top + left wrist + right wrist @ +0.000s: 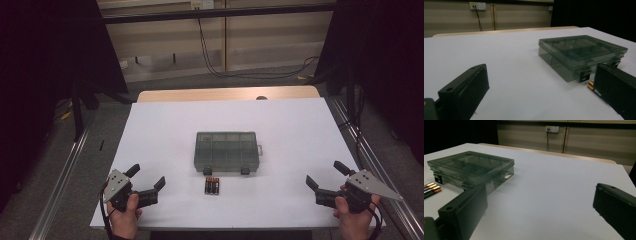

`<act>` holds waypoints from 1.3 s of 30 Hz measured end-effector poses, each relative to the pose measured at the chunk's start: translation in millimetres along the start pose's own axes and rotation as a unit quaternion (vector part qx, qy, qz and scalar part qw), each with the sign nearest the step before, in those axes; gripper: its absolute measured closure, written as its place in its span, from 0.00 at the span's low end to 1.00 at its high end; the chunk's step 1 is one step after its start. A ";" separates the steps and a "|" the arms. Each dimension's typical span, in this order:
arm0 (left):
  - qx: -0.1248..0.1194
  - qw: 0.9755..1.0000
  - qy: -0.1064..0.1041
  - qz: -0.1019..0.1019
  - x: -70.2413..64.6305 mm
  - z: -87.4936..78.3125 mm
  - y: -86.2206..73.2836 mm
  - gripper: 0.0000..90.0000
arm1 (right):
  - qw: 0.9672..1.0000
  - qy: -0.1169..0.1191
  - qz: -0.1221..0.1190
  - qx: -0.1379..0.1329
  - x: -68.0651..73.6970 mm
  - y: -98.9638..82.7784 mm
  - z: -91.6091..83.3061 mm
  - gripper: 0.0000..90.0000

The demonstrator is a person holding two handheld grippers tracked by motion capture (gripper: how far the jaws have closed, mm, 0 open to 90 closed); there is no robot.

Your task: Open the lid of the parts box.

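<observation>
A smoky clear plastic compartment box lies shut in the middle of the white table, its two dark latches facing me. Three batteries lie side by side just in front of it. My left gripper rests at the front left corner, held by a hand, jaws wide open and empty. My right gripper sits at the front right, also open and empty. The left gripper view has the box ahead to the right, with battery ends beside the right jaw. In the right gripper view the box and batteries lie to the left.
The white sheet covers a wooden tabletop whose far edge shows. Metal rails run along both sides of the table. Cables hang from a wall socket behind. Dark curtains flank the scene.
</observation>
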State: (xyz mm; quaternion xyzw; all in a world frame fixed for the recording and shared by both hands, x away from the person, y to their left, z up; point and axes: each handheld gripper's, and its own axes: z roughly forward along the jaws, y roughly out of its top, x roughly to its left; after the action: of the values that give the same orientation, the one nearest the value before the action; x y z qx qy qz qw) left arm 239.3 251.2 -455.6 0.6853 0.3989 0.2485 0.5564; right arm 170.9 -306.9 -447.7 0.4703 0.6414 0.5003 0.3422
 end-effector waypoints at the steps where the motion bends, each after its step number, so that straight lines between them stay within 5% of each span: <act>1: -0.001 1.000 -0.002 0.001 -0.8 1.1 0.0 0.00 | 1.000 0.002 -0.001 -0.001 0.6 0.0 0.2 0.00; 5: 0.009 1.000 -0.003 0.010 -2.4 2.6 0.1 0.00 | 1.000 0.005 -0.005 0.000 4.5 1.4 2.2 0.00; 22: 0.028 0.999 -0.016 -0.011 -11.6 16.9 1.6 0.00 | 1.000 0.017 -0.004 -0.001 13.1 6.8 8.6 0.00; 25: 0.032 0.999 -0.016 -0.007 -15.7 18.6 3.3 0.00 | 1.000 0.024 -0.002 0.000 14.4 8.6 10.5 0.00; 28: 0.040 0.999 -0.023 0.000 -20.6 21.7 6.6 0.02 | 0.998 0.059 0.011 0.007 16.0 9.2 16.8 0.01; 39: 0.046 0.998 -0.045 -0.002 -30.0 32.4 10.9 0.01 | 0.997 0.075 -0.010 0.013 30.7 19.8 36.4 0.01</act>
State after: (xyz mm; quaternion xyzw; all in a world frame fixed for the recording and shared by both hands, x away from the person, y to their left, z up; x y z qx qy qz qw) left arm 250.9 207.6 -450.3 0.7203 0.3853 0.1975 0.5419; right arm 199.3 -265.0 -437.4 0.4291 0.6765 0.5225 0.2919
